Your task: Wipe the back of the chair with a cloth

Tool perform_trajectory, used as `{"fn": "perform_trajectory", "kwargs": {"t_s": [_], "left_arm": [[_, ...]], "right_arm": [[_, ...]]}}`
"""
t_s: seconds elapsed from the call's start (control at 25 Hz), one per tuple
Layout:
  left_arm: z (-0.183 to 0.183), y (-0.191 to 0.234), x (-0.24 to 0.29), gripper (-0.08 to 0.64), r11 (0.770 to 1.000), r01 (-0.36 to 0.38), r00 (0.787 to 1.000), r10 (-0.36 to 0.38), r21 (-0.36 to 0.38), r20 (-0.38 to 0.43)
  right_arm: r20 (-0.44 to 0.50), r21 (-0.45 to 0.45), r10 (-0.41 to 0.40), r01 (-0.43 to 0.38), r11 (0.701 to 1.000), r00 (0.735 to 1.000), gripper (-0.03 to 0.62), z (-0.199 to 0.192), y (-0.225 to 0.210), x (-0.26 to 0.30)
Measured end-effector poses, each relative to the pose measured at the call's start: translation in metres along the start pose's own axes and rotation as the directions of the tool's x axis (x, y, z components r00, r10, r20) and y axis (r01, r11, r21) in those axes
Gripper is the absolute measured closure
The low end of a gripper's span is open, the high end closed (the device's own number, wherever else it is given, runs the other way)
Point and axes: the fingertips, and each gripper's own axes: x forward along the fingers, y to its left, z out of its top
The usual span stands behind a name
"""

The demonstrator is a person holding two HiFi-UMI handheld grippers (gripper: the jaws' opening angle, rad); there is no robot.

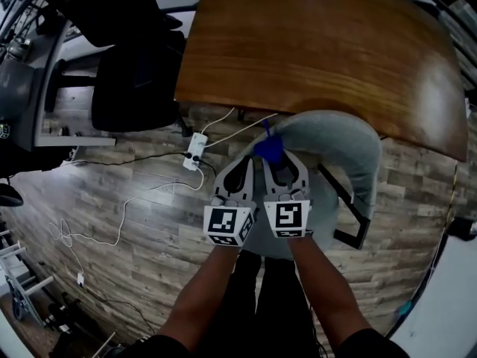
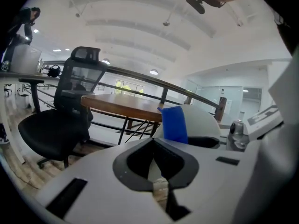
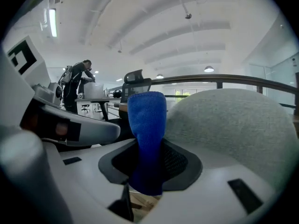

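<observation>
A grey upholstered chair stands at the table, its curved back (image 1: 337,134) just ahead of both grippers. My right gripper (image 1: 280,164) is shut on a blue cloth (image 1: 268,149). The cloth sticks up from its jaws, right beside the top of the chair back. In the right gripper view the cloth (image 3: 147,139) stands upright between the jaws, with the grey back (image 3: 233,120) filling the right side. My left gripper (image 1: 238,168) hovers close alongside on the left, its jaws shut on nothing. The left gripper view shows the cloth (image 2: 175,124) against the chair back (image 2: 202,119).
A brown wooden table (image 1: 313,43) lies beyond the chair. A black office chair (image 1: 134,73) stands to the left. A white power strip (image 1: 195,149) and loose cables lie on the wood floor. A person (image 3: 77,85) stands far off at a desk.
</observation>
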Motion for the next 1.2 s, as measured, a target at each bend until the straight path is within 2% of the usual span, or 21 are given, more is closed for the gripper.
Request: {"fn": "perform_trajectory", "kwargs": {"t_s": [0.16, 0.32, 0.4, 0.48, 0.8, 1.0, 1.2], "left_arm": [[-0.007, 0.010, 0.000, 0.552, 1.000, -0.007, 1.000, 0.008, 0.013, -0.013], [-0.011, 0.009, 0.005, 0.552, 0.995, 0.022, 1.000, -0.020, 0.093, -0.022], [-0.011, 0.005, 0.010, 0.552, 0.990, 0.042, 0.999, -0.038, 0.132, -0.029], [-0.012, 0.001, 0.015, 0.552, 0.989, 0.050, 0.998, -0.047, 0.137, -0.031], [-0.014, -0.017, 0.027, 0.552, 0.988, 0.081, 0.996, -0.077, 0.130, -0.035], [-0.019, -0.031, 0.038, 0.552, 0.977, 0.111, 0.993, -0.103, 0.183, -0.051], [-0.021, -0.042, 0.048, 0.552, 0.972, 0.141, 0.990, -0.134, 0.188, -0.048]], "right_arm": [[-0.005, -0.003, 0.020, -0.020, 1.000, 1.000, 0.465, -0.005, 0.006, 0.014], [0.022, -0.048, 0.049, -0.048, 0.998, 0.999, 0.465, -0.003, 0.003, 0.017], [0.034, -0.026, 0.059, -0.058, 0.998, 0.998, 0.465, -0.004, 0.003, 0.017], [0.039, 0.017, 0.059, -0.060, 0.998, 0.998, 0.465, -0.004, 0.000, 0.017], [0.064, 0.067, -0.022, 0.018, 0.998, 0.998, 0.465, -0.007, -0.026, 0.010], [0.058, 0.127, -0.059, 0.052, 0.991, 0.997, 0.465, -0.013, -0.050, 0.005], [0.063, 0.144, -0.101, 0.091, 0.985, 0.993, 0.465, -0.015, -0.064, 0.002]]}}
